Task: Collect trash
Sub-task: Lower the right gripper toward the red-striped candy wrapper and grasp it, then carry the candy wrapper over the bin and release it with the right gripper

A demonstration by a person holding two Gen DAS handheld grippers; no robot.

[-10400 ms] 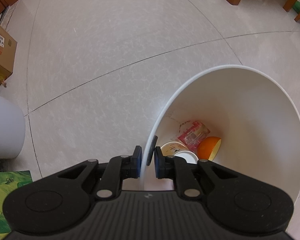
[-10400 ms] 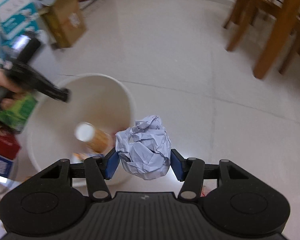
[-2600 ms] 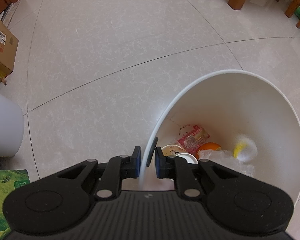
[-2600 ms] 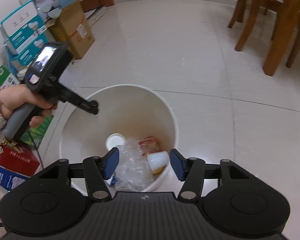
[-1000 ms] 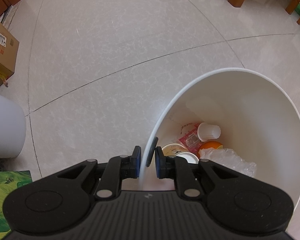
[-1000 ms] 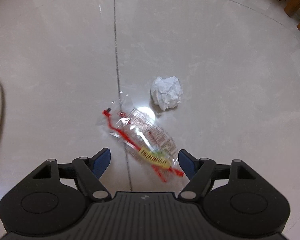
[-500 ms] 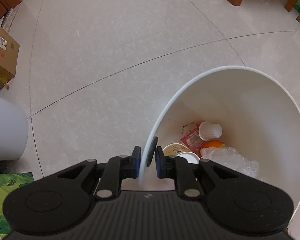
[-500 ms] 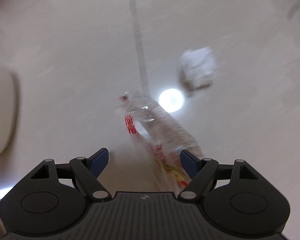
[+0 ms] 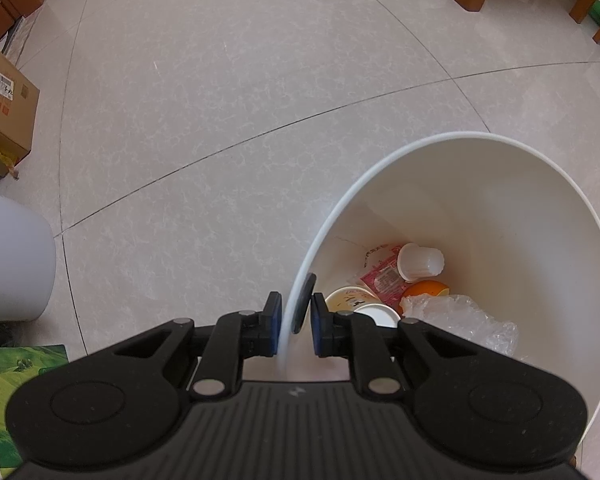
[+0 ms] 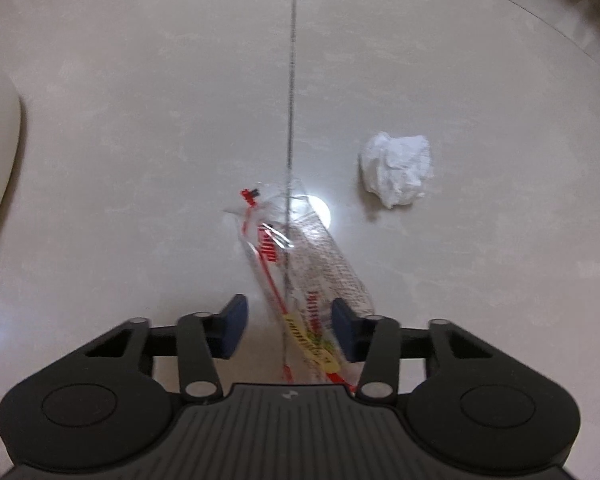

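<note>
The right tongs (image 10: 286, 330) are closing around the wrapper (image 10: 300, 272) on the floor, while the left tongs (image 9: 294, 330) are clamping the bin (image 9: 480, 136), where the wrapper should go next.

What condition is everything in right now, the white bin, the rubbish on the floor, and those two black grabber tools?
White plastic bin: upright, open-topped, partly filled with rubbish.
Left gripper: jaws shut on the bin's rim.
Right gripper: pointing down, jaws closing around the wrapper, not yet pinching it.
Clear plastic wrapper with red print: lying flat on the floor.
Crumpled white paper ball: on the floor, untouched.
</note>
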